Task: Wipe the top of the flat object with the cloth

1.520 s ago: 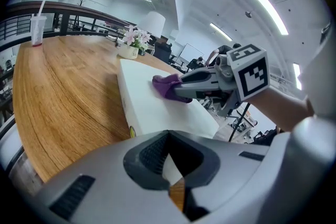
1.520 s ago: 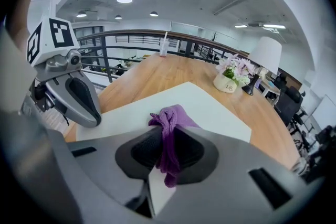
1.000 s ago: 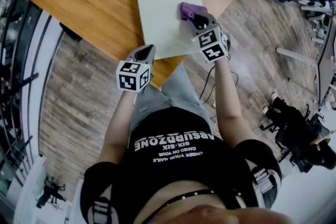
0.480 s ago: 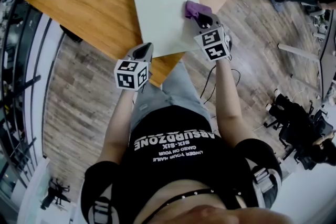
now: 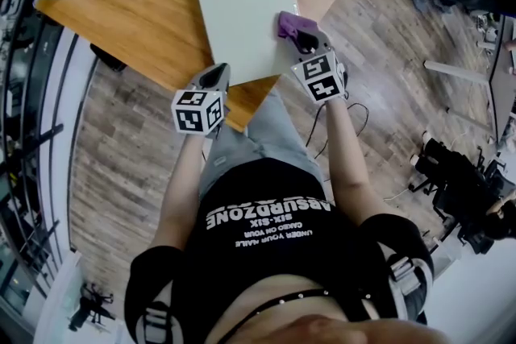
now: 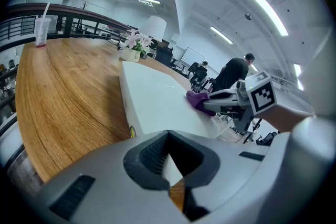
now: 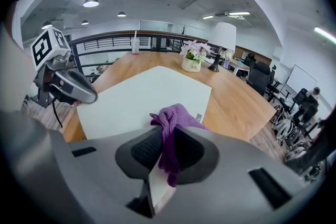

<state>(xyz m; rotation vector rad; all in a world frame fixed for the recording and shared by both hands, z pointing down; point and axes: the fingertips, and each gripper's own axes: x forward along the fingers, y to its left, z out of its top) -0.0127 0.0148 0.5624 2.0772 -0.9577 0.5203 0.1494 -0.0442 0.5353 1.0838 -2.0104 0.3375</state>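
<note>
The right tongs (image 7: 161,129) are pinching the purple cloth (image 7: 176,115). The cloth is bunching up just past their tips and is touching the white board (image 7: 147,97). The left tongs (image 6: 168,132) are pressed together with nothing between them. The board's near corner is lying just in front of them, on the desk (image 6: 68,92).

The right tongs' view is showing a flower pot (image 7: 193,60) and a lamp (image 7: 224,39) far past the board. The head view is not showing those. It is showing the person's black shirt (image 5: 266,230) and the wood floor (image 5: 121,141) behind the tongs.

Since a second ago, the cloth is staying at the board's right edge with the right tongs. The left tongs are staying by the near corner.
</note>
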